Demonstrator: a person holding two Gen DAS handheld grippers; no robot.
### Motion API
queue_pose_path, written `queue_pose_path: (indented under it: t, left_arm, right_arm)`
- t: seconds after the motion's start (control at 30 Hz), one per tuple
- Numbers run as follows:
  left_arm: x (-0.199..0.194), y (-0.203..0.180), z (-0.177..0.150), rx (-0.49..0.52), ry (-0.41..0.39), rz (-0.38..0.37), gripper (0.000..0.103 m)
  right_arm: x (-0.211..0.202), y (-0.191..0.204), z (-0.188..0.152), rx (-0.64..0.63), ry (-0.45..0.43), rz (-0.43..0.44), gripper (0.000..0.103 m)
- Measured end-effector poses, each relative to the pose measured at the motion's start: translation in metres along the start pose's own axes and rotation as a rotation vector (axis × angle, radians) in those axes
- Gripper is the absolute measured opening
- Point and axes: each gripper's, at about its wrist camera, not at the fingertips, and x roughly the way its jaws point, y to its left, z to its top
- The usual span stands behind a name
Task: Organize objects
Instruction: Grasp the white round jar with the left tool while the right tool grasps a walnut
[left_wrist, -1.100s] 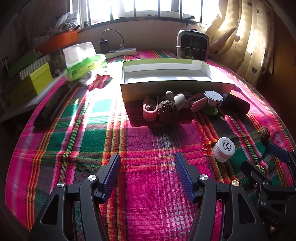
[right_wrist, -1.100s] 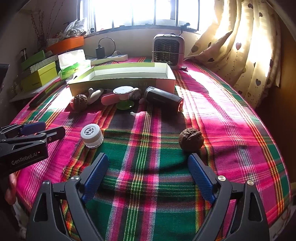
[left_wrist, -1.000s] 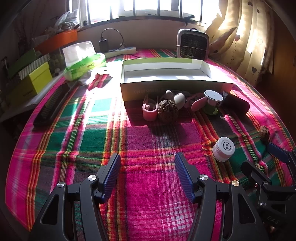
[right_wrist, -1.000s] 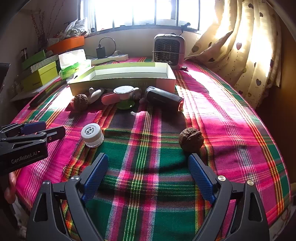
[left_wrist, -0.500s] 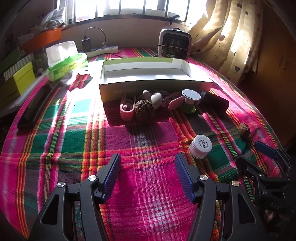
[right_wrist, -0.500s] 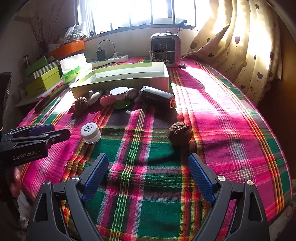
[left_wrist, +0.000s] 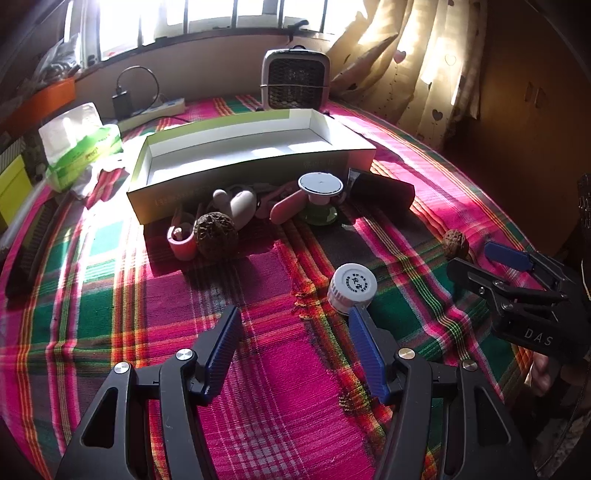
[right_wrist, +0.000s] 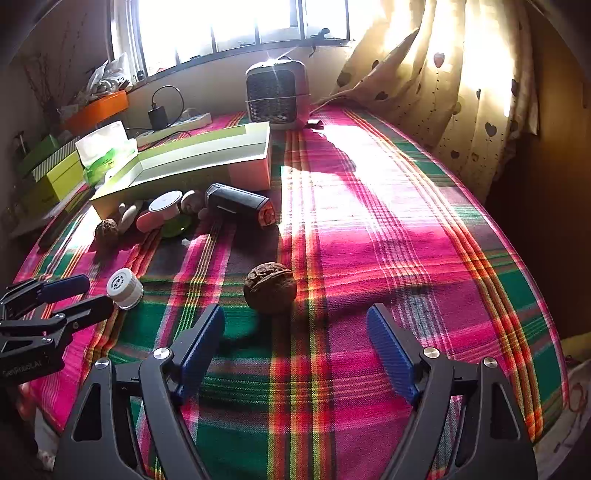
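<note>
Nearest, left gripper (left_wrist: 293, 334) spread wide and holding nothing, low over the plaid cloth (left_wrist: 258, 406), with the white-capped jar (left_wrist: 351, 285) just beyond its right fingertip, perhaps touching it. Right gripper (right_wrist: 295, 328) likewise parted and empty, aimed at a walnut (right_wrist: 270, 287) lying alone just ahead between the fingertips, not yet enclosed. Further out, against the near wall of the box, a loose huddle: second walnut (left_wrist: 215, 236), pink ring-shaped piece (left_wrist: 181, 242), pale rounded bottle-like piece (left_wrist: 240, 206), pink-handled item with a round white top (left_wrist: 319, 186) on a green base, black cylinder (right_wrist: 240, 204) lying on its side. Behind these, long open box (left_wrist: 177, 195) with a white interior, nothing visible inside. Judged from this: sorting barely begun, every loose item outside the box, all of it left to do if the box is the destination. Farthest back, small heater (left_wrist: 295, 79), tissue pack (left_wrist: 79, 147), charger and power strip (left_wrist: 155, 107) below the window.
</note>
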Motion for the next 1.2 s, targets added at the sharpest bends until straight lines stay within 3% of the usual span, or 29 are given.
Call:
queue_pose_path:
  t: [0.13,0.6,1.03,1.1,1.2]
  left_arm:
    - [0.002,-0.007,0.002,0.027,0.006,-0.033,0.059]
    - [0.016,-0.019,0.014,0.097,-0.013,-0.024,0.058]
    - [0.016,-0.013,0.016,0.079,-0.026,0.002,0.025]
    - [0.016,-0.012,0.016,0.071,-0.025,-0.003,0.025]
    - [0.015,-0.011,0.015,0.069,-0.025,-0.006,0.025]
  right_arm:
    - [0.006,0.003,0.004,-0.037,0.016,-0.007,0.076]
    - [0.012,0.005,0.01,-0.07,0.009,-0.03,0.063]
    - [0.011,0.012,0.009,-0.093,-0.006,-0.011,0.038]
    - [0.011,0.014,0.009,-0.098,-0.007,-0.005,0.032]
    - [0.011,0.015,0.008,-0.098,-0.01,-0.008,0.032]
